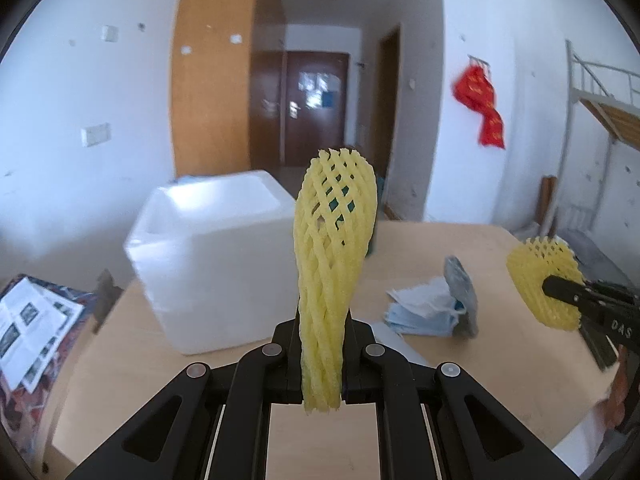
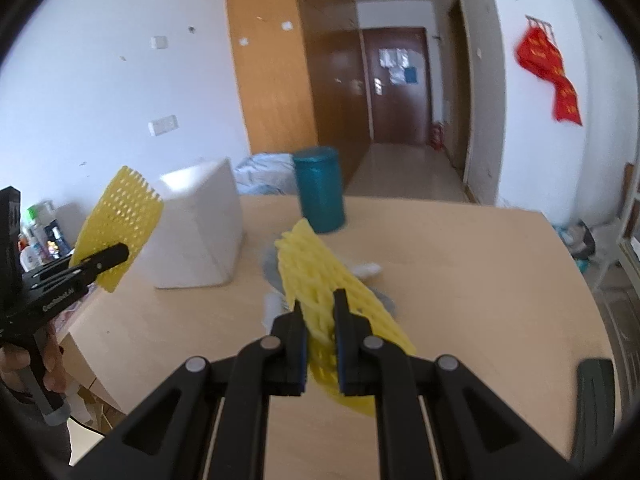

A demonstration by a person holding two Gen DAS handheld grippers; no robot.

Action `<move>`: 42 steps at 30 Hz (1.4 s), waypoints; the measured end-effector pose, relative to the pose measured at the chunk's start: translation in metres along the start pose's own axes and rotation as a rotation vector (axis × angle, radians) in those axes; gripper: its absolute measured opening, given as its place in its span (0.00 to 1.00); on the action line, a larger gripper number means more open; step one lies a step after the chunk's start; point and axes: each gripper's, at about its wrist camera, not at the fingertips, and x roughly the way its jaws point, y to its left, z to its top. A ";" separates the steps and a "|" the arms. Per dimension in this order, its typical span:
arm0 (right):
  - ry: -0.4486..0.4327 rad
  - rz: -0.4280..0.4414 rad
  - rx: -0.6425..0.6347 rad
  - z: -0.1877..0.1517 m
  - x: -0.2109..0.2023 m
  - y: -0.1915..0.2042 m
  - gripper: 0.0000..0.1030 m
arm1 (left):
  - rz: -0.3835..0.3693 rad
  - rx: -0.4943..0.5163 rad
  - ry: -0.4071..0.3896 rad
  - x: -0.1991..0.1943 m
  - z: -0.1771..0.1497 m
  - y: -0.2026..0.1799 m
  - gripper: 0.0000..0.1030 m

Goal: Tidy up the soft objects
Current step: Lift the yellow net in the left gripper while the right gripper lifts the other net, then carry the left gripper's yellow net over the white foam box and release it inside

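Note:
Each gripper holds a yellow foam fruit net above the wooden table point(image 1: 132, 364). My left gripper point(image 1: 323, 320) is shut on the lower part of one net point(image 1: 336, 240), which stands upright beside the white foam box point(image 1: 212, 260). At the right of that view, my right gripper point(image 1: 560, 292) clamps the second net point(image 1: 536, 280). In the right wrist view, my right gripper point(image 2: 318, 312) is shut on that net point(image 2: 308, 264), which slants up to the left. The left gripper point(image 2: 116, 256) with its net point(image 2: 120, 220) shows in front of the foam box point(image 2: 200, 232).
A teal canister point(image 2: 320, 188) stands at the table's far edge. A heap of blue and white face masks point(image 1: 424, 312) and a grey pouch point(image 1: 462, 292) lie mid-table. Printed papers point(image 1: 32, 320) sit off the left edge. A dark chair point(image 2: 596, 392) is at the right.

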 end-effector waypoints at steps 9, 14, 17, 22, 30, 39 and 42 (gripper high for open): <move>-0.058 0.140 -0.080 0.015 0.007 0.038 0.13 | 0.139 -0.063 -0.066 -0.015 0.003 0.014 0.11; -0.061 0.183 -0.116 0.025 0.016 0.051 0.13 | 0.172 -0.090 -0.082 -0.021 0.008 0.026 0.10; -0.064 0.211 -0.129 0.029 0.018 0.058 0.13 | 0.201 -0.101 -0.095 -0.026 0.011 0.033 0.11; -0.068 0.244 -0.150 0.033 0.026 0.075 0.13 | 0.245 -0.114 -0.103 -0.030 0.013 0.040 0.11; -0.062 0.275 -0.189 0.040 0.039 0.093 0.13 | 0.274 -0.132 -0.104 -0.033 0.016 0.055 0.11; -0.054 0.268 -0.213 0.058 0.053 0.107 0.13 | 0.299 -0.109 -0.122 -0.029 0.038 0.058 0.11; -0.054 0.275 -0.222 0.065 0.056 0.114 0.13 | 0.294 -0.108 -0.119 -0.024 0.046 0.061 0.11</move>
